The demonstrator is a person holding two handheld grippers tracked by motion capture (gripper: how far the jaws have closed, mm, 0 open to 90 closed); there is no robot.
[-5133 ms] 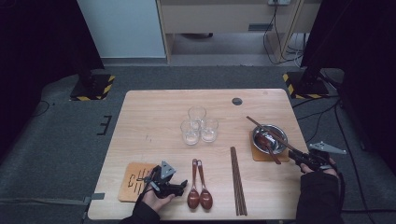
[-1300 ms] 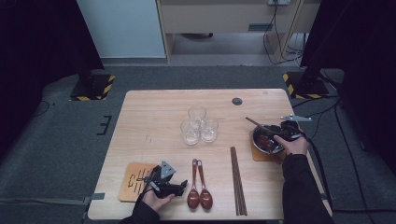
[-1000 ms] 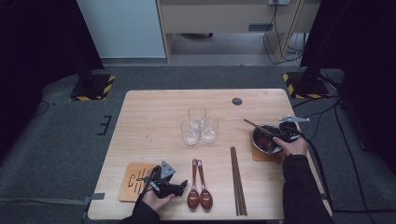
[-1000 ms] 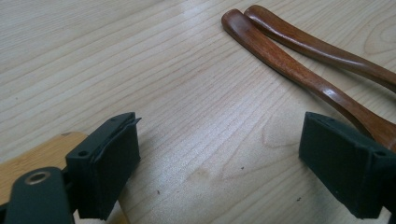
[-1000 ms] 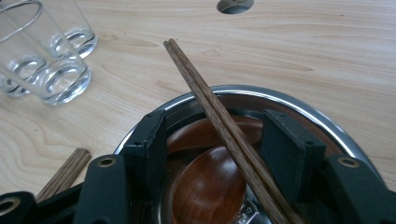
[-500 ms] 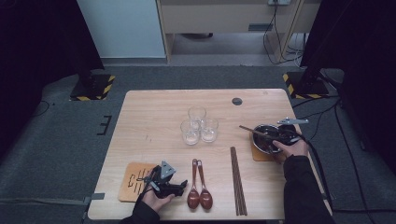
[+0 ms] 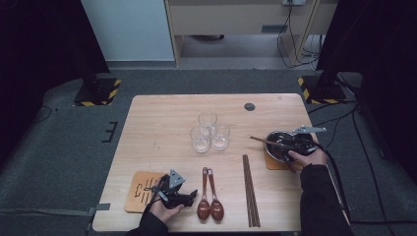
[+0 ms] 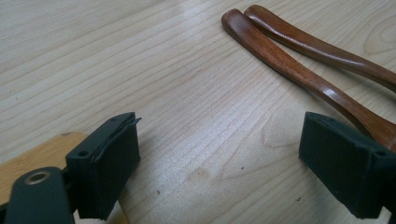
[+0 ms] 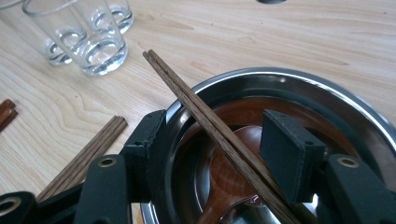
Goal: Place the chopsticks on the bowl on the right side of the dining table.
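Chopsticks (image 9: 219, 135), a dark wooden pair, slant across a steel bowl (image 9: 299, 84) between the partly open jaws of the right gripper (image 9: 219, 158); one jaw stands outside the bowl's rim, the other inside it, and whether the pads press on the sticks cannot be told. Under the sticks a wooden spoon (image 9: 233, 186) lies in the bowl. In the high view the bowl (image 7: 276, 138) sits on a mat near the table's right edge, the right gripper (image 7: 300, 145) over it. Another pair of chopsticks (image 7: 251, 196) lies on the table (image 7: 162, 123) just left of the bowl, with three glasses (image 7: 209, 132) clustered at the middle. Left gripper (image 8: 219, 163) rests low at the near edge, jaws apart with nothing between them, beside two wooden spoons (image 8: 303, 65) and a wooden coaster (image 7: 142, 189).
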